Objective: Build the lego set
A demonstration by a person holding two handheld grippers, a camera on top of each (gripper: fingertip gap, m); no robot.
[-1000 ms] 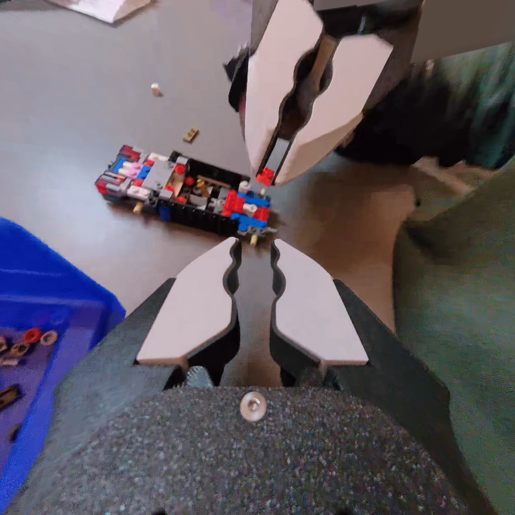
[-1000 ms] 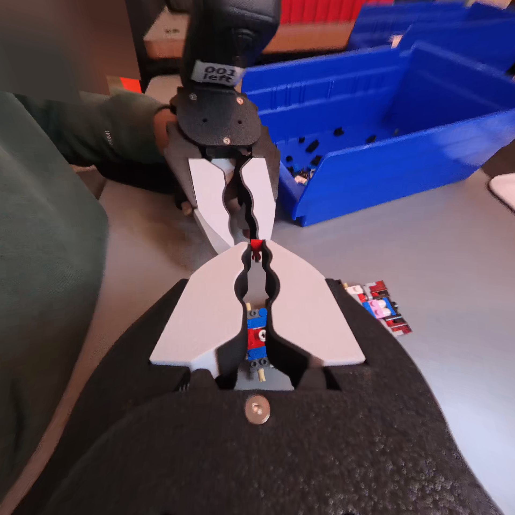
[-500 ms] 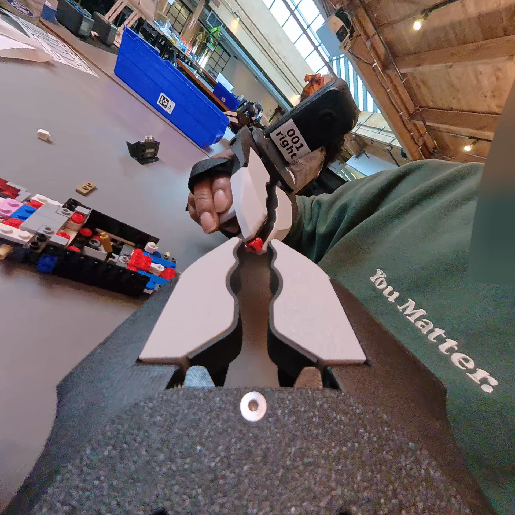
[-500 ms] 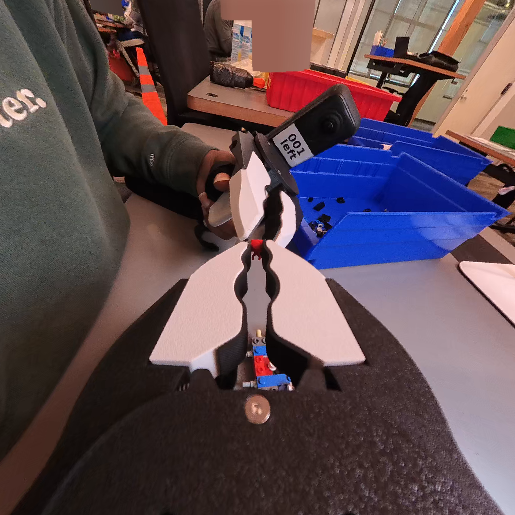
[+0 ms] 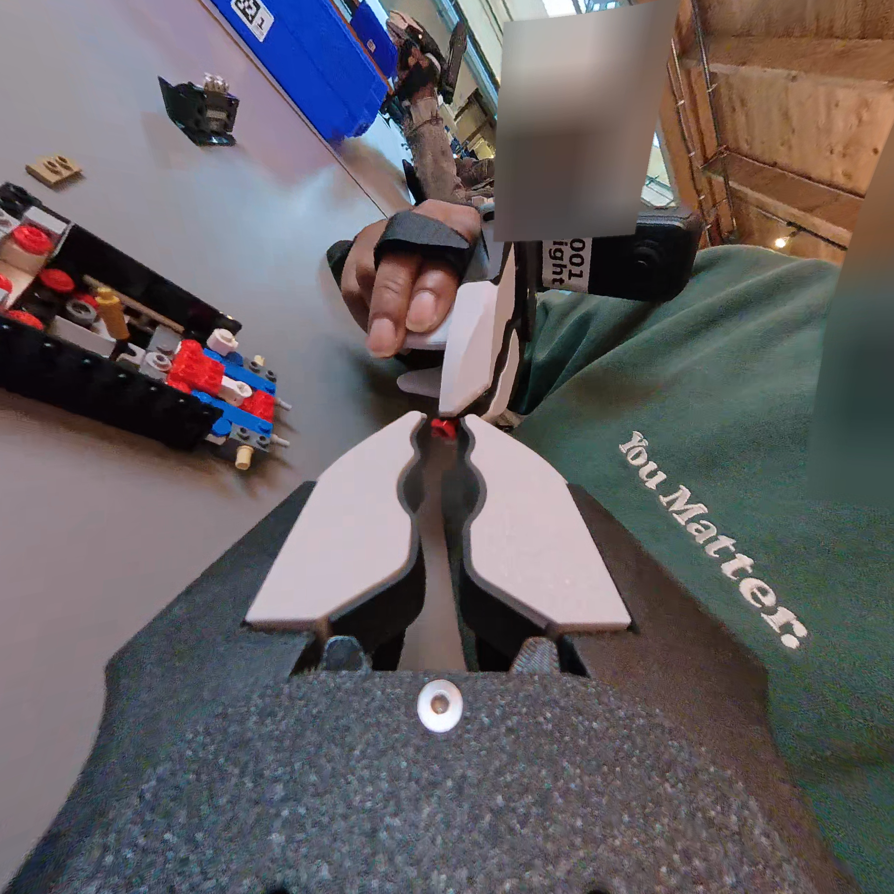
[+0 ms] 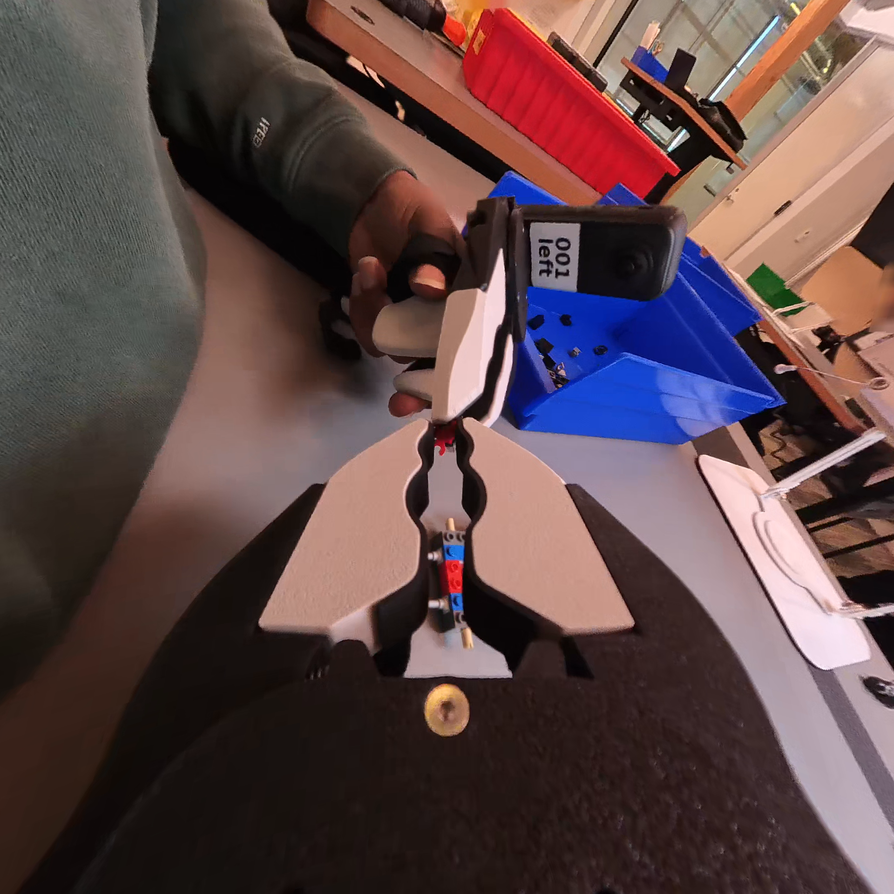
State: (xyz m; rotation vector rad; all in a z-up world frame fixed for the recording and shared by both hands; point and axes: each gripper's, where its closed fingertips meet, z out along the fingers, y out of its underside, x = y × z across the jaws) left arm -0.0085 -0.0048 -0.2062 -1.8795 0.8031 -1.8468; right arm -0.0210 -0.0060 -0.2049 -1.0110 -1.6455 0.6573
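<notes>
A grey desk (image 6: 604, 488) fills the foreground. Behind it stands a wooden table (image 6: 435, 82) bearing a red bin (image 6: 556, 101). Glass walls (image 6: 687, 53) let in daylight. Overhead run timber beams (image 5: 774, 96) with a lamp (image 5: 780, 242).

The lego build (image 5: 140, 358) lies on the table (image 5: 145, 508), left of both grippers' meeting tips; a bin (image 6: 643, 387) stands behind them, to the right
</notes>
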